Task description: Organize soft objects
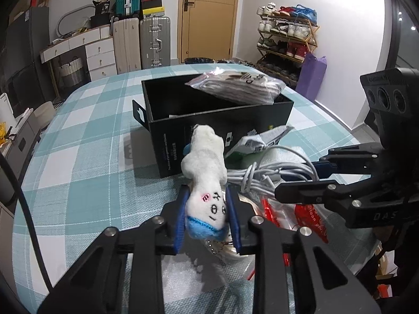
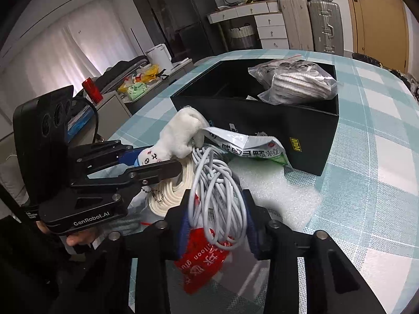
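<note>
left claw (image 1: pixel 207 209) clamps plush toy (image 1: pixel 205 157) | right claw (image 2: pixel 217 217) grips cable bundle (image 2: pixel 217 183) | bead chain (image 2: pixel 154 193) right-view only

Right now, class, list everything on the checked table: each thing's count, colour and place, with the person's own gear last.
box: one, black, open, mid-table
bagged striped cloth: one, grey-white in clear plastic, on box's far rim
plush toy: one, white with blue cap, before the box
cable bundle: one, pale grey, beside toy
sachet: one, white-green, against box
red packet: one, under cable
tablecloth: one, teal-white check
left gripper: jaws shut on plush toy
right gripper: jaws around cable bundle
</note>
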Motion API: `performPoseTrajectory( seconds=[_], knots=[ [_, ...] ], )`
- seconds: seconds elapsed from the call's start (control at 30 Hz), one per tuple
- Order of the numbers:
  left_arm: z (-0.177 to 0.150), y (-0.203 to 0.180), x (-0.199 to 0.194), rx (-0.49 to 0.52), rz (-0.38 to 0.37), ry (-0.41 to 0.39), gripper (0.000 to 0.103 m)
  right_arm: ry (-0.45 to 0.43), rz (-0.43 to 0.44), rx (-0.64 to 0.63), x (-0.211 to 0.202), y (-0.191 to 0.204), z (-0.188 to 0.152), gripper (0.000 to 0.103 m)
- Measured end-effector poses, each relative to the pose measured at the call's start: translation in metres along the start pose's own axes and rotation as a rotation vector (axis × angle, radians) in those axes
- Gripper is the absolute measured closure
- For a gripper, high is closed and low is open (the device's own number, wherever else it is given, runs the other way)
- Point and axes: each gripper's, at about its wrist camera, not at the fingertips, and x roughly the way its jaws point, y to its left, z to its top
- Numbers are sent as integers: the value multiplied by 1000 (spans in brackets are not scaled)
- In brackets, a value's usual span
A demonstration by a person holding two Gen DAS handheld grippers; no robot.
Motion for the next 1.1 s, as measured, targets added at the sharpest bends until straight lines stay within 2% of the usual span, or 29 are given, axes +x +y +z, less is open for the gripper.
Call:
performPoseTrajectory(
  seconds=[0.13,0.33,0.6,1.1],
  knots=[
    [2,-2,-7,3,-6,-19,77,-33,-29,-14,-7,5,0,80],
    [6,0,-18,2,-9,-53,78,-82,-59,-40,-24,10,-2,85],
    [9,-3,-30,8,-23,-91,79,-159,-65,-44,-54,14,-1,88],
    [14,-2,-42,-5,-25,-125,79,-245,-47,-68,-89,22,4,89]
  ],
)
